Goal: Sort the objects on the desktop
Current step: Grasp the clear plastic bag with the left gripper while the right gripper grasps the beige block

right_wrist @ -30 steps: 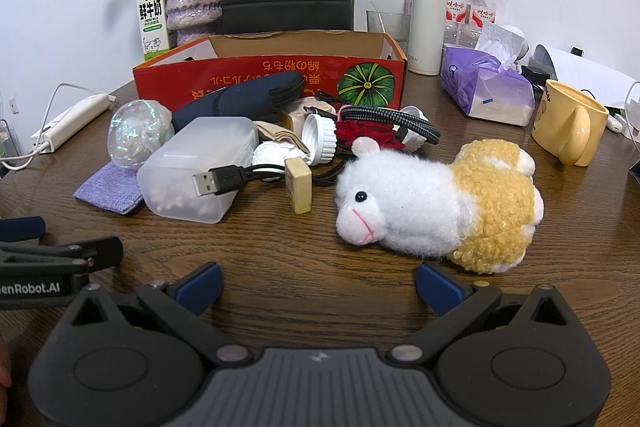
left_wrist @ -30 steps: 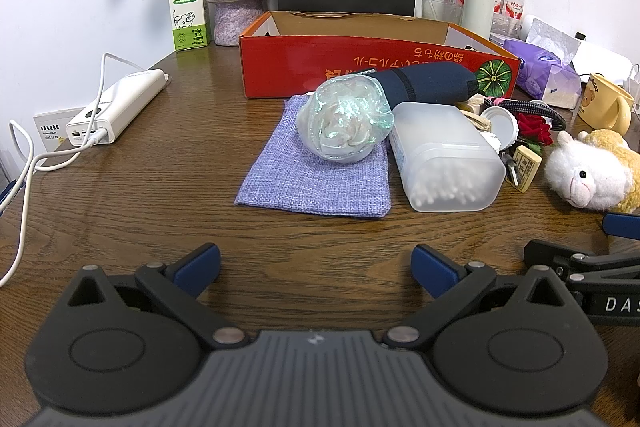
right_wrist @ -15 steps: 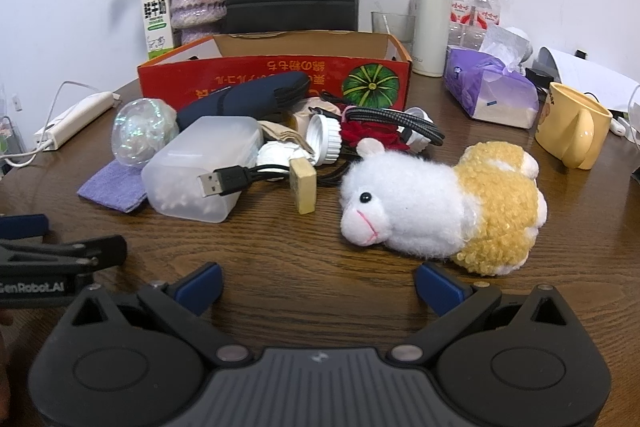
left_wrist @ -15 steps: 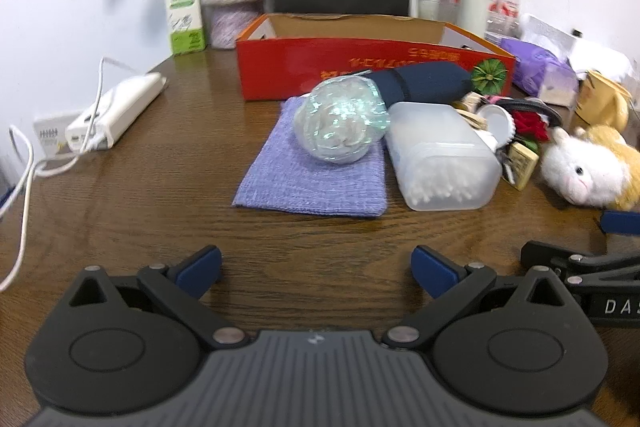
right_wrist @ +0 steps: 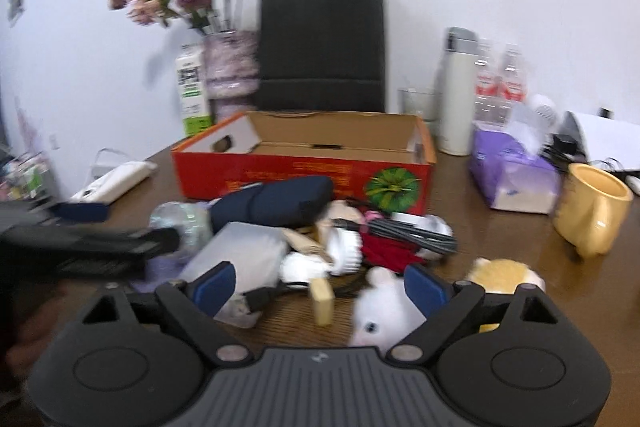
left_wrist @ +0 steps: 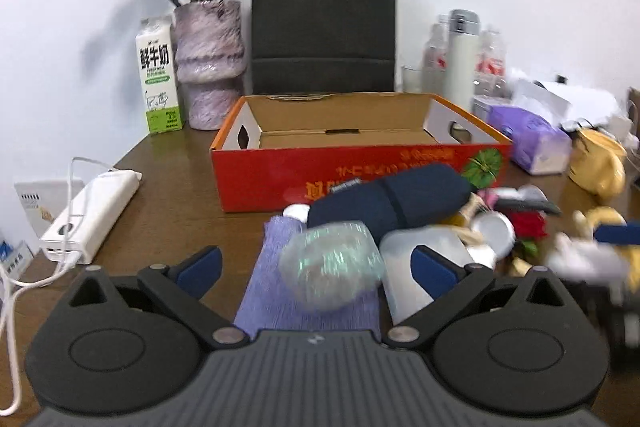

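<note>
White wall backs a brown wooden table crowded with things. One red box stands open-topped in the middle, its floor bare cardboard. Behind it rise one black bag, one vase of dried roses, one milk carton and one white flask flanked by two water bottles, blurred. One white power bank lies at the table's left edge with a cable plugged in.

Before the box sits the heap to sort: one navy pouch against the box's front wall, one shiny ball resting on one purple cloth, one frosted tub touching the ball's right side, one black cable over something red, one small wooden block, one white round cap, and one plush sheep nearest the right side. One purple tissue pack and one yellow mug stand well right of the heap.

Left gripper hangs with its fingers spread wide on either side of the ball and cloth, gripping nothing. Right gripper is likewise spread wide and holds nothing, the block between its tips and the sheep's head just inside its right finger. Pouch and heap stand between both grippers and the box.
</note>
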Motion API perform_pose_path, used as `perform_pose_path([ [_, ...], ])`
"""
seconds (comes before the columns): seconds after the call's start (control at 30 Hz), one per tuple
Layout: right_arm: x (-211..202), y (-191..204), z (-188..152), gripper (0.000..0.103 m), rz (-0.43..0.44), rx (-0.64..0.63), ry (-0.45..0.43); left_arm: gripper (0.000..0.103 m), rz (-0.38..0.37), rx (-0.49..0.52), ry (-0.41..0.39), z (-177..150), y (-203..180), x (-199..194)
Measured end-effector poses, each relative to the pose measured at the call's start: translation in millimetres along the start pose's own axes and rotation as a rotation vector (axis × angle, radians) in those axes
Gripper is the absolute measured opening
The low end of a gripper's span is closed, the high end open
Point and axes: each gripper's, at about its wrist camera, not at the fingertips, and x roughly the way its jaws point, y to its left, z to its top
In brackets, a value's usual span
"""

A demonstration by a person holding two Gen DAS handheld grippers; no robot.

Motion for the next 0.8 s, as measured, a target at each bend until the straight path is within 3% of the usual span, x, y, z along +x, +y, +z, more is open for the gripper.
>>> perform_pose_path([
  [0.03,3.7,3.3,0.2,0.088,0.008,-0.013,0.006,0.09,-0.004,-0.017,0.014,1.4,1.3,7.9],
  [0.07,7.0,6.3,0.7,0.087,0.016,-0.021,0.012,0.07,0.002,-0.037,0.039,2.8,2.8,14.9],
  [0.1,10.4,9.9,1.0,0.086,0.026,-0.028,0.017,0.042,-0.006,-0.053,0.068,2.9,4.7,20.6],
  [0.13,14.5,11.5,3.2,0.083,0.033,-0.033,0.021,0.033,-0.027,-0.067,0.078,1.7,7.7,22.4],
  [0.2,21.5,12.7,8.4,0.081,0.04,-0.024,0.02,0.024,-0.044,-0.098,0.046,0.0,12.4,14.3],
  [0.47,81.3,8.0,54.8,0.079,0.044,-0.018,0.019,0.018,0.008,-0.149,0.013,-3.7,35.7,-16.3],
  [0.63,88.8,-6.2,64.5,0.071,-0.052,-0.055,0.04,0.018,0.003,-0.161,-0.012,-8.6,49.6,-36.6],
  [0.7,86.2,-17.9,60.0,0.063,-0.092,-0.063,0.059,0.018,-0.004,-0.158,-0.015,-9.9,51.1,-41.0],
  [0.77,82.5,-33.3,51.9,0.032,-0.099,-0.013,0.089,0.018,-0.015,-0.157,-0.025,-10.7,51.1,-45.6],
  [0.8,78.8,-38.8,46.0,0.028,-0.088,0.0,0.101,0.018,-0.021,-0.153,-0.028,-11.1,50.4,-47.3],
])
